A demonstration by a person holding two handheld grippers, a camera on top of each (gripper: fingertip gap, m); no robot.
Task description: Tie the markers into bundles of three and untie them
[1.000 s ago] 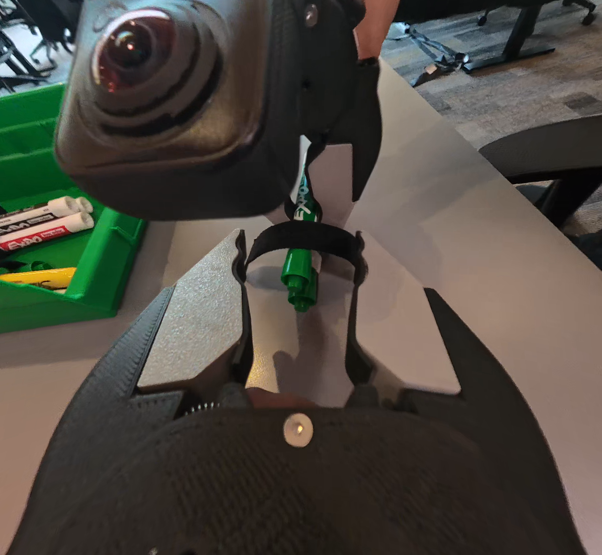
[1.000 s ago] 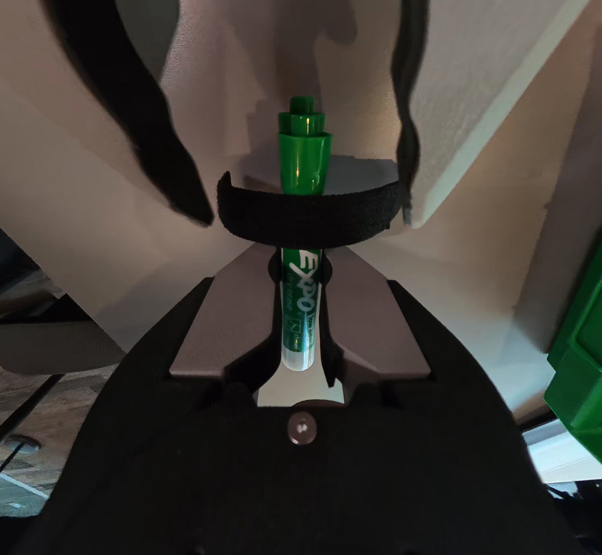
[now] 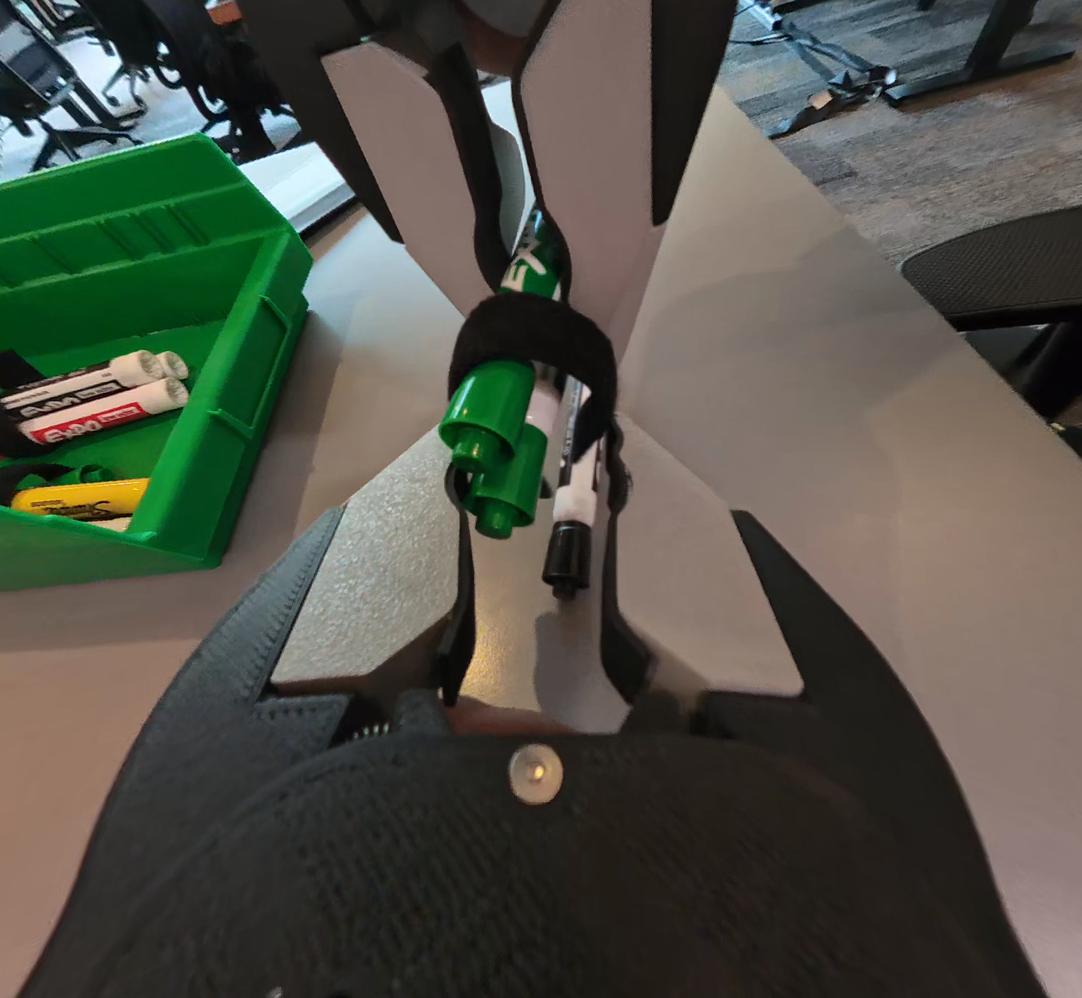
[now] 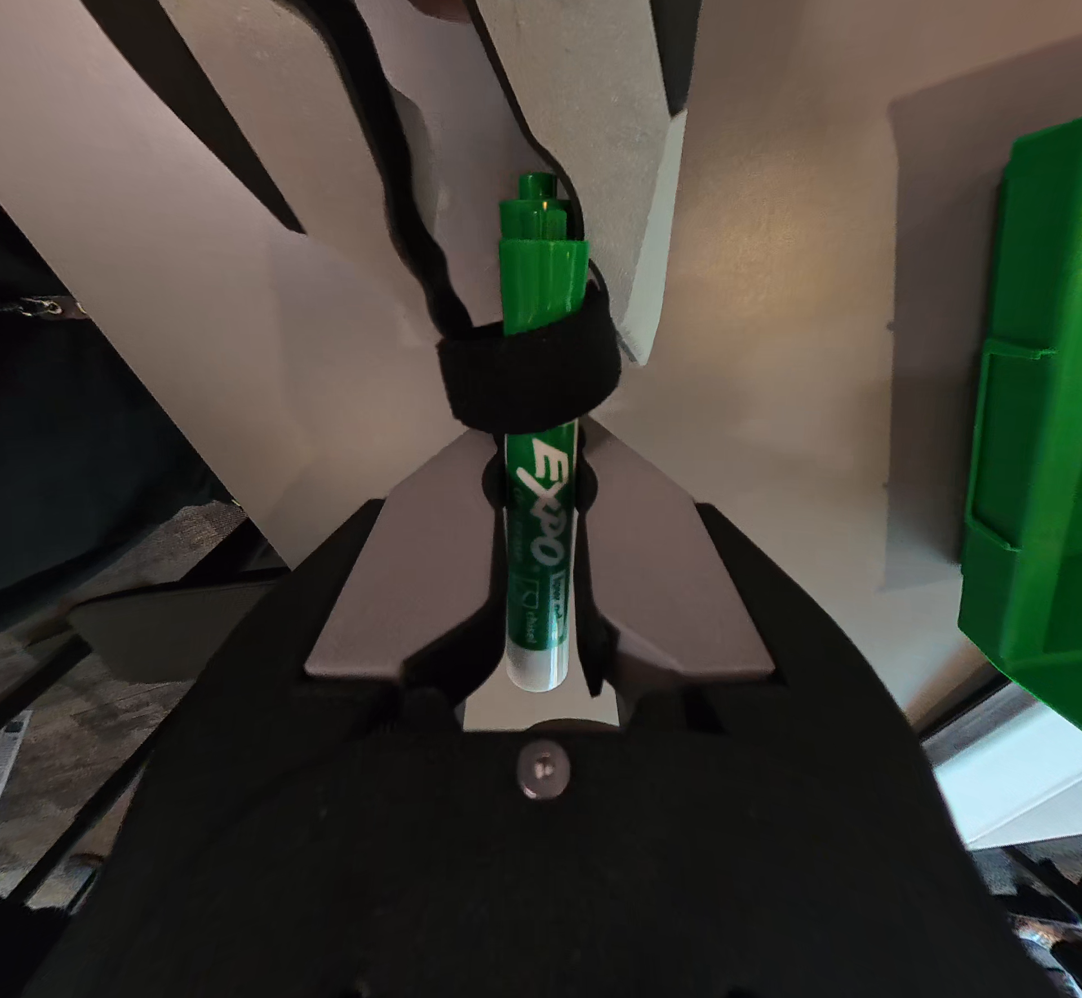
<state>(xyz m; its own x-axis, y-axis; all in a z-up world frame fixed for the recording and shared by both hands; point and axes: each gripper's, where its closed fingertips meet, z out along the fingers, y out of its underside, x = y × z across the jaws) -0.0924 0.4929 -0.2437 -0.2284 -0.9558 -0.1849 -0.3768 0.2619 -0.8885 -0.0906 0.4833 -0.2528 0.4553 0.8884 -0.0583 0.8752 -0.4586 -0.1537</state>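
Observation:
A bundle of two green-capped markers (image 3: 497, 443) and a thin black-capped marker (image 3: 577, 484) hangs above the grey table (image 3: 790, 443). A black strap loop (image 3: 533, 332) wraps it. My right gripper (image 4: 538, 481) is shut on the barrel of a green marker (image 4: 538, 548); it comes in from above in the left wrist view (image 3: 530, 267). My left gripper (image 3: 530, 460) is closed around the cap ends, one pad against a green cap, the other against the strap and the thin marker. It shows at the top of the right wrist view (image 4: 544, 326), at the strap (image 4: 527, 378).
A green bin (image 3: 234, 326) stands on the table at the left with several markers (image 3: 93, 390) and a yellow marker (image 3: 76, 501) inside; it also shows in the right wrist view (image 4: 1030, 443). An office chair (image 3: 1007, 279) stands past the table's right edge. The grippers are tip to tip, or close to it.
My left gripper's fingers have come closer together. The strap loop, earlier stretched wide across its fingertips, now sits snug around the markers. The right gripper has kept its hold on the green marker.

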